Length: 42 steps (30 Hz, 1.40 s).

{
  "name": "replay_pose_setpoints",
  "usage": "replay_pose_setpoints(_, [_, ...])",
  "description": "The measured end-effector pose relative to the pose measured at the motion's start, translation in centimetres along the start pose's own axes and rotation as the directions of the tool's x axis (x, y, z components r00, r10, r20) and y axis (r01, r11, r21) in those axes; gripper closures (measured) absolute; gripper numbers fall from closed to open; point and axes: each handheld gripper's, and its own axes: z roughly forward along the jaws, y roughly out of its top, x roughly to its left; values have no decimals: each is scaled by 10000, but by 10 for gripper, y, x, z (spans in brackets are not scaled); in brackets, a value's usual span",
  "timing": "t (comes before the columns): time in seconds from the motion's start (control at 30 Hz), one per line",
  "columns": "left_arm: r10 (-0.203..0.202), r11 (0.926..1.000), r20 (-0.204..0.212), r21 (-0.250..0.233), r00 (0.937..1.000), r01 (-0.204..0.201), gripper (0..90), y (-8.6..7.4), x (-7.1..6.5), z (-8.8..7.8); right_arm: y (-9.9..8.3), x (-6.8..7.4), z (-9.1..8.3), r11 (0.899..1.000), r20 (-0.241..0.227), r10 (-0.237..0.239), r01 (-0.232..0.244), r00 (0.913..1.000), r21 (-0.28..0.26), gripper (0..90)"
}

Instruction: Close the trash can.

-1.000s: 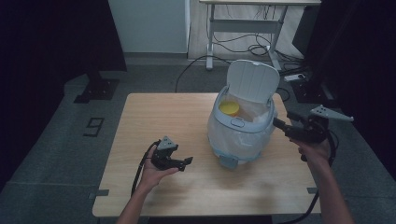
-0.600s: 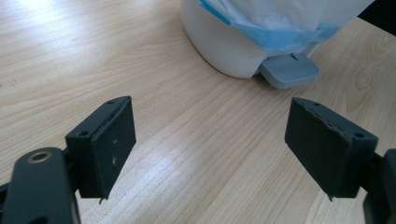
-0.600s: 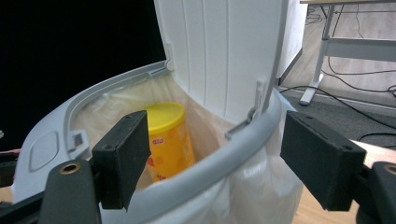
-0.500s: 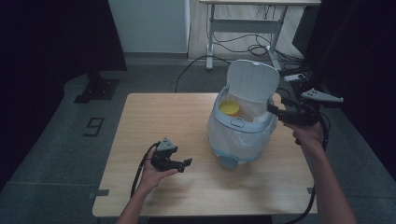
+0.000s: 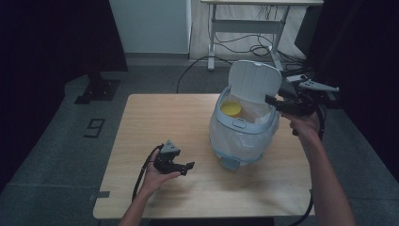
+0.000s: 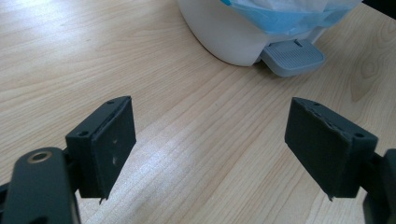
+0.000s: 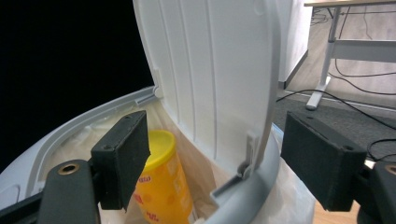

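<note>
High view: a white pedal bin stands on the wooden table, toward its right half, with its lid raised upright at the back. All positions below are given relative to the bin.

**Bin contents.** A yellow canister stands upright inside the bin, at its left side, within a thin plastic liner. The grey pedal projects from the bin base on the near side.

**Right gripper.** The right gripper is held level at the bin's right rim, pointing at the lid edge. In the right gripper view the jaws stand wide apart, with the lid edge and its hinge lug between them but untouched by either pad. Nothing is gripped.

**Left gripper.** The left gripper rests low over the table, well to the left of the bin and nearer the person. Its jaws are parted with only bare table between them.

**Handling notes.**
- The lid appears to be thin, stiff moulded plastic: light and smooth, so likely slippery under the pads.
- It pivots on a rear hinge; a push or a light pinch at the free side edge, away from the hinge, should swing it down.
- The bin looks light and may slide if the lid is pushed sideways.
- The liner is soft and can snag on a pad.
</note>
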Motion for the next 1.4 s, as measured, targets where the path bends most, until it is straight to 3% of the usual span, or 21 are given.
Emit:
replay_pose_setpoints(0.27, [-97,9999,-12,74,10000,97,162,-1,3,0,13,2,9,9997,-390,-59,49,9992,-248,220])
replay_pose_setpoints(0.43, [-155,9998,28,151,9999,155,162,-3,4,2,20,5,12,9997,-365,-126,119,9993,-203,211])
replay_pose_setpoints(0.63, [-381,9993,366,84,9986,378,162,-4,6,1,18,8,10,9995,-600,-201,186,9980,-258,208])
replay_pose_setpoints(0.73, [-375,9992,262,114,9990,372,162,-4,6,2,15,14,5,9992,-821,-346,327,9960,-244,181])
replay_pose_setpoints(0.93, [-331,9993,344,178,9989,325,162,-6,4,4,6,39,-2,9932,-1182,-1069,1115,9872,327,119])
replay_pose_setpoints(1.1, [-321,9992,342,248,9989,313,162,-7,3,5,2,48,-11,9930,-1554,-1105,1155,9817,232,120])
replay_pose_setpoints(1.2, [-310,9992,340,272,9989,300,162,-7,3,5,1,48,-8,9948,-1714,-803,896,9819,476,120])
replay_pose_setpoints(1.4, [-305,9991,319,320,9990,295,162,-8,3,6,-6,58,1,9906,-1848,-834,1017,9792,919,118])
